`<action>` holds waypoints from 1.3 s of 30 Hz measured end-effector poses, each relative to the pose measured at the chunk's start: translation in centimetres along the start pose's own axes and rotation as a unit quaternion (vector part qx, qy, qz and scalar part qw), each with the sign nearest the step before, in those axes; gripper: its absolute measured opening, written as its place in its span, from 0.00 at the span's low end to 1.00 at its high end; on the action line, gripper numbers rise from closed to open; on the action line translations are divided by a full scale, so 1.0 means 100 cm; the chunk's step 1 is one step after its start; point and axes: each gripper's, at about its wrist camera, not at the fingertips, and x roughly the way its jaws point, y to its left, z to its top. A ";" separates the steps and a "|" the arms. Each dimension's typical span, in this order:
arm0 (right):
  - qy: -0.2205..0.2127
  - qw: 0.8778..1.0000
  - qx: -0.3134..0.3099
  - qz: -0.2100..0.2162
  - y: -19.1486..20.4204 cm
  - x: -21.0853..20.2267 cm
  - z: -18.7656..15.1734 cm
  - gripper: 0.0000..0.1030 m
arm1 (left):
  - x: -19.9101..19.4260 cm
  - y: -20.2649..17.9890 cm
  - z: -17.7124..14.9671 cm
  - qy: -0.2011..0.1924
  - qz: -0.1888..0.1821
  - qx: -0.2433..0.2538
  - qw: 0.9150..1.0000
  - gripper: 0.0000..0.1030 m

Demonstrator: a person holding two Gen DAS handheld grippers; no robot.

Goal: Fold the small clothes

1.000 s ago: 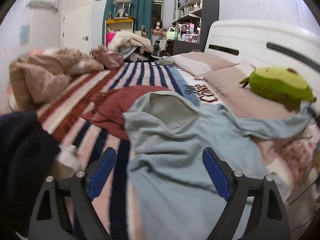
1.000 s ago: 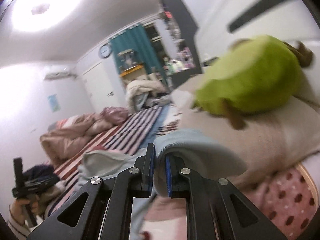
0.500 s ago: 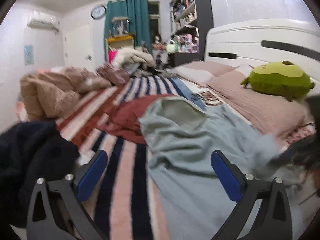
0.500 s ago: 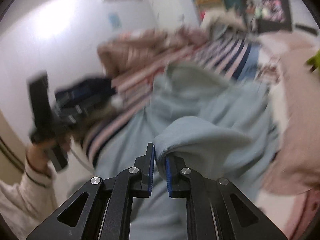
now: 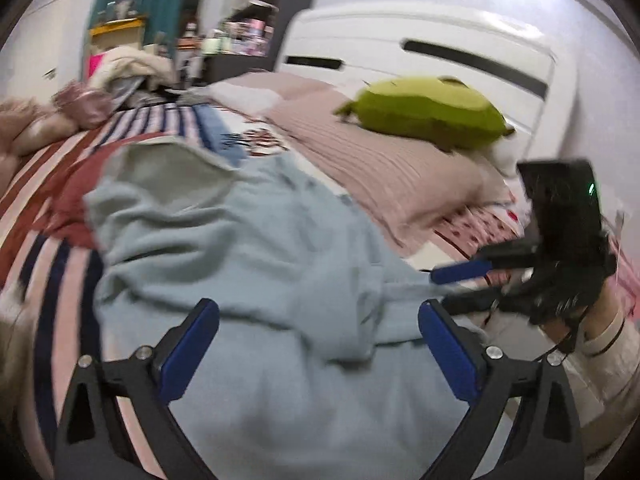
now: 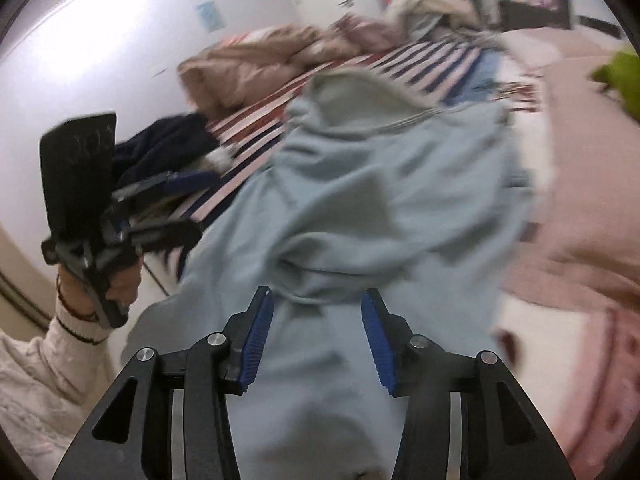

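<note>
A light blue hooded top (image 5: 248, 248) lies spread on the striped bed, hood toward the far end; it also fills the right wrist view (image 6: 380, 208). One sleeve lies folded over its body. My left gripper (image 5: 320, 344) is open and empty, hovering over the lower part of the top. My right gripper (image 6: 318, 340) is open and empty just above the top's middle; it shows from the side in the left wrist view (image 5: 460, 284). The left gripper shows in the right wrist view (image 6: 176, 204) at the bed's left edge.
A dark red garment (image 5: 72, 196) lies under the hood's left side. A green plush toy (image 5: 424, 112) sits on a pink pillow (image 5: 384, 168) by the white headboard. A dark garment (image 6: 164, 148) and a beige quilt (image 6: 256, 64) lie at the left.
My right gripper carried the sleeve from the pillow side across the top, then opened and let it go. My left gripper stayed open and moved right over the top.
</note>
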 end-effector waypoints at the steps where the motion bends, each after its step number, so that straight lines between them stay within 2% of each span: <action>1: -0.006 1.000 0.006 -0.011 -0.006 -0.008 -0.002 0.40 | 0.009 -0.007 0.004 0.006 0.001 0.009 1.000 0.95; 6: -0.032 0.998 0.043 -0.043 -0.038 -0.039 -0.013 0.40 | 0.073 -0.030 0.021 0.062 0.005 0.034 0.997 0.95; 8: -0.035 0.997 0.058 -0.048 -0.048 -0.044 -0.018 0.40 | 0.087 -0.032 0.022 0.081 0.018 0.038 0.996 0.78; 9: -0.035 0.996 0.065 -0.048 -0.054 -0.046 -0.022 0.40 | 0.090 -0.031 0.023 0.083 0.029 0.037 0.995 0.61; 11: -0.034 0.996 0.072 -0.049 -0.061 -0.048 -0.026 0.40 | 0.087 -0.025 0.022 0.087 0.044 0.035 0.995 0.40; 12: -0.033 0.995 0.074 -0.049 -0.064 -0.047 -0.027 0.40 | 0.084 -0.021 0.020 0.092 0.043 0.033 0.994 0.14; 13: -0.033 0.995 0.076 -0.049 -0.066 -0.046 -0.029 0.40 | 0.081 -0.019 0.018 0.096 0.040 0.029 0.994 0.07; 18: -0.045 0.994 0.084 -0.046 -0.070 -0.050 -0.030 0.40 | 0.031 0.001 0.001 0.063 0.053 -0.004 0.997 0.06; 21: -0.051 0.994 0.086 -0.041 -0.069 -0.052 -0.029 0.40 | 0.006 0.012 -0.014 0.057 0.056 -0.021 0.997 0.06; 24: -0.050 0.994 0.084 -0.042 -0.066 -0.052 -0.028 0.40 | -0.014 0.017 -0.036 0.063 0.063 -0.022 0.996 0.06; 27: -0.045 0.995 0.084 -0.042 -0.065 -0.051 -0.028 0.40 | -0.027 0.018 -0.058 0.079 0.043 -0.021 0.996 0.07; 28: -0.044 0.995 0.085 -0.043 -0.065 -0.050 -0.028 0.40 | -0.031 0.022 -0.065 0.087 0.032 -0.030 0.995 0.08; 30: -0.041 0.994 0.087 -0.046 -0.066 -0.048 -0.028 0.40 | -0.037 0.030 -0.071 0.095 0.035 -0.050 0.994 0.11; 31: -0.040 0.994 0.087 -0.047 -0.066 -0.048 -0.028 0.40 | -0.041 0.035 -0.074 0.095 0.042 -0.057 0.993 0.22; 32: -0.040 0.994 0.087 -0.047 -0.065 -0.048 -0.028 0.40 | -0.044 0.036 -0.075 0.093 0.049 -0.056 0.993 0.28; 34: -0.041 0.994 0.086 -0.048 -0.064 -0.049 -0.027 0.40 | -0.057 0.038 -0.073 0.072 0.054 -0.056 0.994 0.47; 37: -0.043 0.995 0.080 -0.050 -0.062 -0.050 -0.023 0.40 | -0.070 0.041 -0.063 0.044 0.024 -0.070 0.996 0.60; 39: -0.046 0.995 0.077 -0.050 -0.063 -0.051 -0.019 0.40 | -0.069 0.039 -0.054 0.034 0.024 -0.056 0.998 0.67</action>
